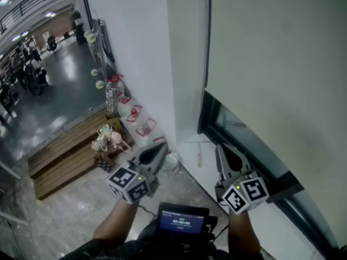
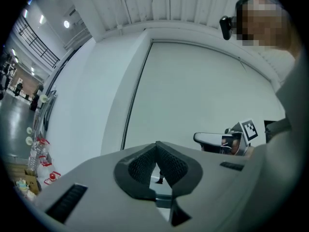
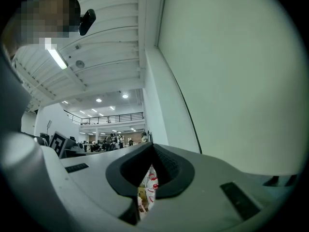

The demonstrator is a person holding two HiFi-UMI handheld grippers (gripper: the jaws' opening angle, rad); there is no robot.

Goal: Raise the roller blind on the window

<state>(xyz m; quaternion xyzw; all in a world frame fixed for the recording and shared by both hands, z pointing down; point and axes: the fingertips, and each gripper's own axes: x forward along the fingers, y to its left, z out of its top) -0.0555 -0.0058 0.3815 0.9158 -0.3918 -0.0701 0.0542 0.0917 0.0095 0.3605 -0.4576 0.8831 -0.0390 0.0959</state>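
- Starting at the far left, the bottles and the wooden step sit well apart from the work; nothing there needs touching
- left gripper points toward the white wall, its jaws closed on nothing; it has to open before it can take hold of anything
- a thin dark line runs down the left edge of the roller blind; cord or frame edge, I cannot tell; if it is a cord, that is the thing to seek, gripped firmly and drawn straight down in steady pulls
- right gripper is likewise closed and empty; it hovers near the window, touching neither glass nor blind
- the blind hangs low at the right, covering most of the glass, with only a dark strip bare beneath; raising has hardly begun, I judge; better not to tug the fabric itself
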